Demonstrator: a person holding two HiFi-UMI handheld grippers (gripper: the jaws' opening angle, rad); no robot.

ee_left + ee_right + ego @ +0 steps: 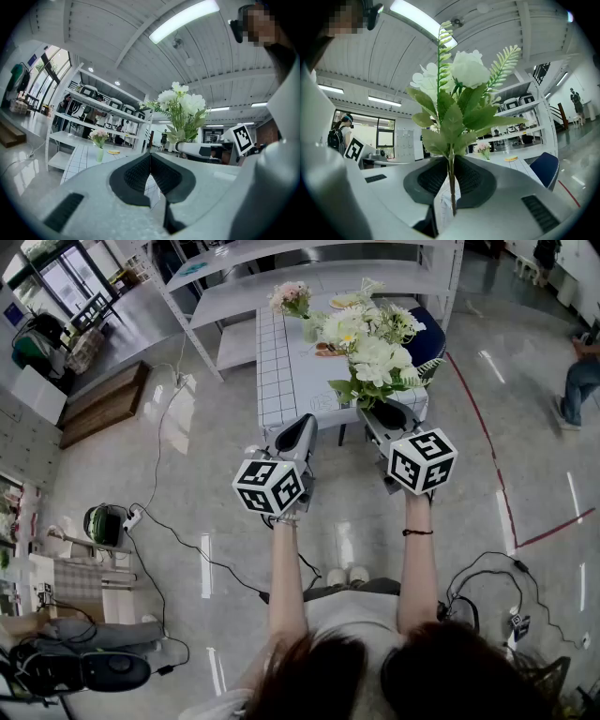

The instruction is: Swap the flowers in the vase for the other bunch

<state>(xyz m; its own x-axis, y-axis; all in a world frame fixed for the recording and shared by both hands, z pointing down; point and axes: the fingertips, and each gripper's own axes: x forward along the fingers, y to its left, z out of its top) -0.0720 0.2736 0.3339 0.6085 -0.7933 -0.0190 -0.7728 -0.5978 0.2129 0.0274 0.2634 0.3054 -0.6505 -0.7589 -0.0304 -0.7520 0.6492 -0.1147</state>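
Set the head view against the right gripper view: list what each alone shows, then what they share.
Head view only: the person's forearms and the red floor line.
Right gripper view only: the stem of the white bunch clamped in the right hand-held gripper, and the ceiling light.
Both: that bunch, the pink flowers in their vase on the gridded table, and the blue chair.
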